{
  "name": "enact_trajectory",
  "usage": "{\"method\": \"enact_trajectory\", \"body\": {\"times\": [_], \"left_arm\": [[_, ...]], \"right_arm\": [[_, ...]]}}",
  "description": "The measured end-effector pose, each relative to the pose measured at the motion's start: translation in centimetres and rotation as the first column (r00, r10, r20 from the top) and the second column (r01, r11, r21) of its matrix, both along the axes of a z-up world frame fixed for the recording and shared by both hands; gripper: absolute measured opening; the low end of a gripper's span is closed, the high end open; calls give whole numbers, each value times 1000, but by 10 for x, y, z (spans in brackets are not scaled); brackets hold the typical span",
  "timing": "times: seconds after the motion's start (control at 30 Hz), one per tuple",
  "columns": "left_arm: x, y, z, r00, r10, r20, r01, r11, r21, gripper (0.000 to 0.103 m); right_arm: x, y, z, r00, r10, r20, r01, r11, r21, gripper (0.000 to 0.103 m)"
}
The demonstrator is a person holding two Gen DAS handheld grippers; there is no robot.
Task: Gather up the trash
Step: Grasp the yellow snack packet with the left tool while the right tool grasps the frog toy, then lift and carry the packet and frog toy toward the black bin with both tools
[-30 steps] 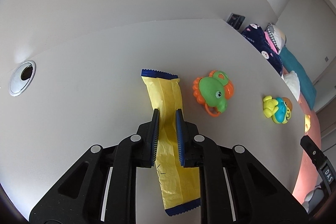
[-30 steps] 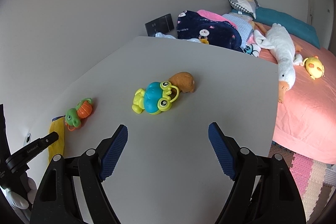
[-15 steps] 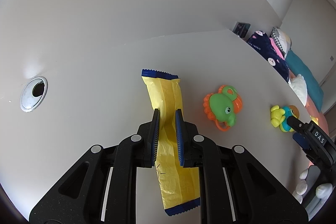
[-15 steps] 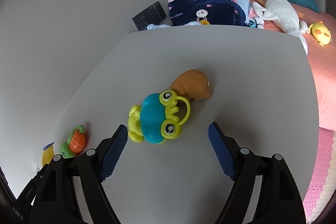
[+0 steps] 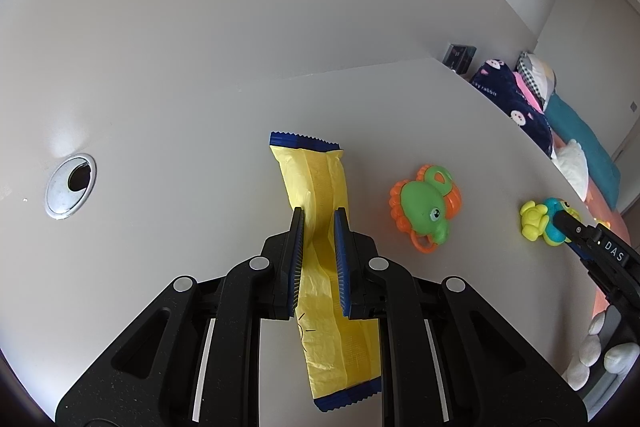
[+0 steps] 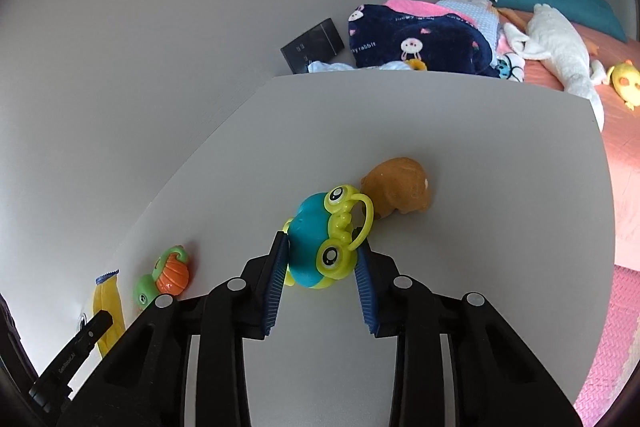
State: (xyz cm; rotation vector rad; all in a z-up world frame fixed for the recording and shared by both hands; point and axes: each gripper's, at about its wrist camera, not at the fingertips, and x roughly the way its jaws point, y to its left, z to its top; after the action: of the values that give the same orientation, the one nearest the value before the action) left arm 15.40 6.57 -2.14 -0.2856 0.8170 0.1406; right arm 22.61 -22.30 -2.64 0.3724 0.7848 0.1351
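My left gripper [image 5: 319, 217] is shut on a long yellow wrapper [image 5: 316, 183] with blue serrated ends and holds it above the white table [image 5: 180, 227]. The wrapper also shows in the right wrist view [image 6: 107, 303] at the far left. My right gripper [image 6: 322, 247] has narrowed its jaws around a blue and yellow frog toy [image 6: 320, 251] on the table; the pads [image 6: 276, 267] look to be touching its sides.
A green and orange toy [image 5: 424, 207] lies right of the wrapper. A brown plush [image 6: 400, 187] lies just behind the frog toy. A metal cable grommet [image 5: 70, 187] sits in the table at left. A bed [image 6: 580, 75] with blankets and plush toys lies beyond the table.
My right gripper has moved forward over the frog toy and closed its jaws from wide open to around it. My left gripper has lifted and tilted with the wrapper still held.
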Motion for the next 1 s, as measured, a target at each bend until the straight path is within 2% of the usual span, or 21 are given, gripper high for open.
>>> {"method": "enact_trajectory", "body": {"times": [0.43, 1.0], "left_arm": [[-18, -20, 17, 998, -54, 30, 54, 999, 1, 14], [-60, -75, 46, 985, -159, 71, 158, 987, 25, 14]], "right_arm": [[-43, -14, 33, 999, 11, 42, -9, 999, -44, 35], [-113, -40, 69, 993, -2, 122, 13, 996, -86, 35]]}}
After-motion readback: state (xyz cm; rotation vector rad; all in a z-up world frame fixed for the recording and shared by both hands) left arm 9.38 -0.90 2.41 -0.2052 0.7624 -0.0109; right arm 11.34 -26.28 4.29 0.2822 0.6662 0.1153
